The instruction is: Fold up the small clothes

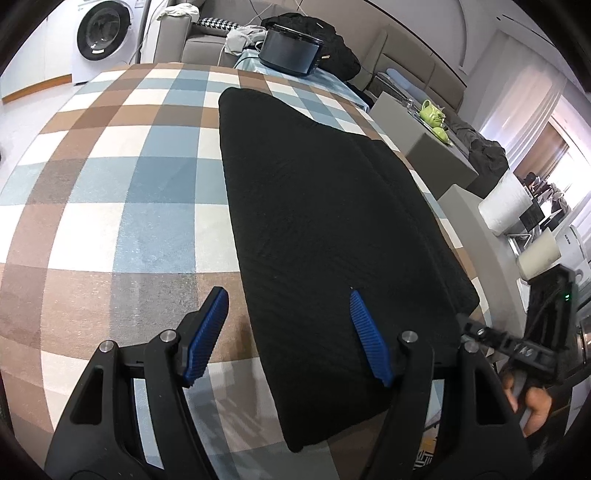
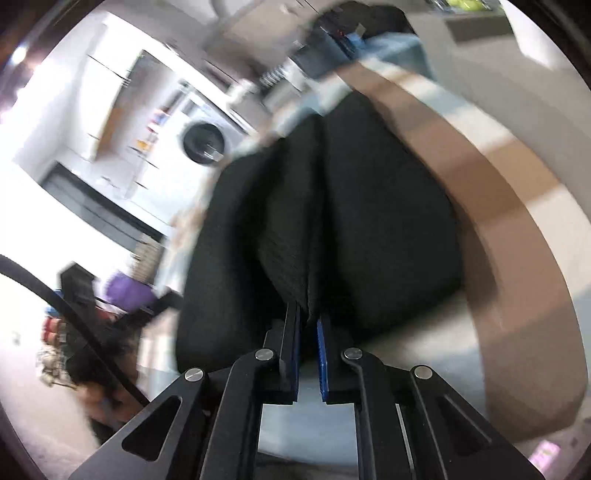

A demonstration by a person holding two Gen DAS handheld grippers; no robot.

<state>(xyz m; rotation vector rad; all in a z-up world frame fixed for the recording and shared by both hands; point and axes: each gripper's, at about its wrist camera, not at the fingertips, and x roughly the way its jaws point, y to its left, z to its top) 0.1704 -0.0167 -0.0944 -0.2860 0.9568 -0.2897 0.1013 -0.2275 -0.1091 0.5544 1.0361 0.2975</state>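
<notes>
The garment (image 1: 325, 221) lies on the checked cloth (image 1: 129, 177), a washing machine (image 1: 103, 37) behind it.

the left wrist view looks steeply down over its spread jaws, with a black cloth (image 1: 325, 221) on a checked tablecloth (image 1: 129, 177) ahead and a washing machine (image 1: 103, 33) far beyond. the right wrist view sits closer and tilted, its narrowed jaws at the same cloth (image 2: 369, 221); both share cloth, tablecloth (image 2: 509, 221) and washing machine (image 2: 205, 142).
</notes>
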